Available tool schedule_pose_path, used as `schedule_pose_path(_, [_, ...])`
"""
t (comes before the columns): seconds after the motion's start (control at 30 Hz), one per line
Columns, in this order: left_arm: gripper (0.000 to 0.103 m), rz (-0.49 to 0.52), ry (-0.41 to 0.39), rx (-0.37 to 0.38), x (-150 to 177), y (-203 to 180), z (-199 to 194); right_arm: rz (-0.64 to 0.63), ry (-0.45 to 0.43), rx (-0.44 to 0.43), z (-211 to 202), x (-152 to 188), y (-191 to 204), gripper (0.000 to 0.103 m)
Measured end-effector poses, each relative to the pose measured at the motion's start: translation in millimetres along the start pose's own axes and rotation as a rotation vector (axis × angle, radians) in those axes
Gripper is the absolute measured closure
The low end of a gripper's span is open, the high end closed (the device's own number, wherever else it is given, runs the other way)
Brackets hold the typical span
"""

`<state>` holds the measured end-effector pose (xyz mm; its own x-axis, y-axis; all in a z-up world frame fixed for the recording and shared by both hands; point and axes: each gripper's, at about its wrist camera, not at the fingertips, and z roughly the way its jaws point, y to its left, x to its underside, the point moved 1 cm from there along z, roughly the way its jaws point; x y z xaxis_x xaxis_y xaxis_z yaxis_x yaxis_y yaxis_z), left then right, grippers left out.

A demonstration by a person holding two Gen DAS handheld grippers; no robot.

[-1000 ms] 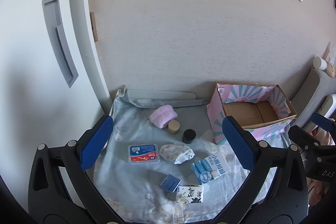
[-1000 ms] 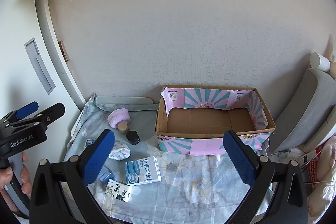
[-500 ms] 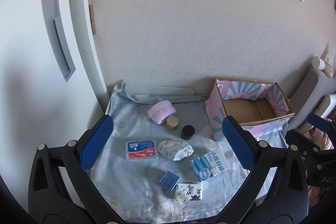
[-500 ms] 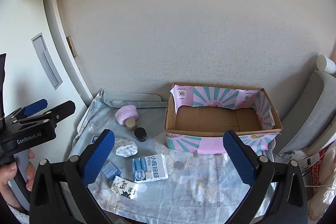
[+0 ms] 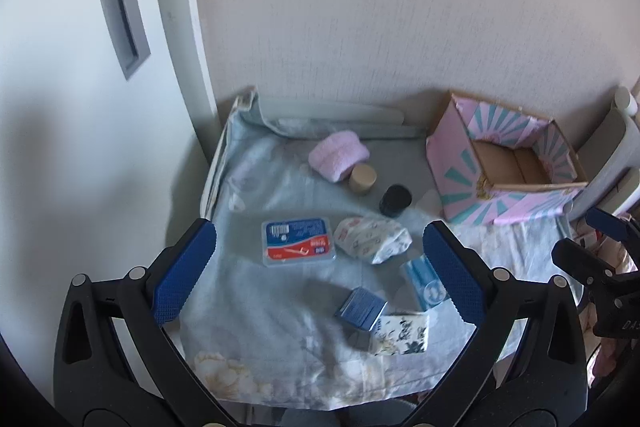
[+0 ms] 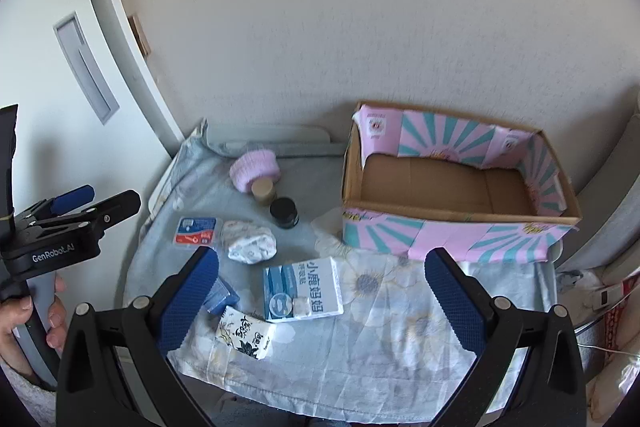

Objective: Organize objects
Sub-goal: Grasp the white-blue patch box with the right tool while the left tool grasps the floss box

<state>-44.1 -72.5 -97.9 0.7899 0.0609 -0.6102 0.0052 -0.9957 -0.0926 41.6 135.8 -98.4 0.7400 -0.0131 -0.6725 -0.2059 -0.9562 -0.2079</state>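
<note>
Small objects lie on a floral cloth: a floss-pick box [image 5: 298,241], a white patterned pouch [image 5: 374,239], a pink fluffy roll [image 5: 338,161], a tan jar [image 5: 363,179], a black jar [image 5: 395,200], a blue-white carton [image 6: 303,287], a small blue box [image 5: 361,307] and a black-and-white tissue pack [image 6: 245,334]. An empty pink-and-teal cardboard box [image 6: 460,215] stands at the right. My left gripper [image 5: 316,269] is open above the floss box and pouch. My right gripper [image 6: 320,301] is open above the carton. Both are empty.
The cloth-covered table [image 6: 400,347] stands against a beige wall, with a white door frame [image 5: 176,27] to the left. A grey chair [image 5: 616,155] stands right of the box. The left gripper also shows at the left edge of the right wrist view [image 6: 76,211].
Both grippers have moved closer to the table and lower, so the objects look larger. The left view is slightly blurred from motion. Nothing on the table has moved.
</note>
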Motion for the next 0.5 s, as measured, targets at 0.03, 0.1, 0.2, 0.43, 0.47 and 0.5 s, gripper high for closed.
schedule_pose_path(0.03, [0.0,0.004,0.016,-0.003,4.1,2.2,7.0,-0.001,0.016,-0.001,6.7,2.8,1.1,0.0])
schedule_pose_path(0.1, [0.0,0.007,0.047,-0.002,11.0,5.7,20.1,-0.002,0.052,-0.002,22.7,10.1,3.0,0.0])
schedule_pose_path(0.2, [0.0,0.014,0.098,0.0,22.5,10.2,42.8,0.003,0.093,-0.004,42.3,19.3,3.8,0.0])
schedule_pose_path(0.43, [0.0,0.039,0.202,-0.007,37.2,18.0,90.3,-0.007,0.2,0.011,93.7,40.7,8.4,0.0])
schedule_pose_path(0.47, [0.0,0.043,0.213,-0.013,38.3,19.0,95.9,0.02,0.221,0.021,101.1,42.7,9.0,0.0])
schedule_pose_path(0.5, [0.0,0.044,0.229,-0.014,39.8,20.6,102.8,0.02,0.232,0.021,106.8,44.7,9.3,0.0])
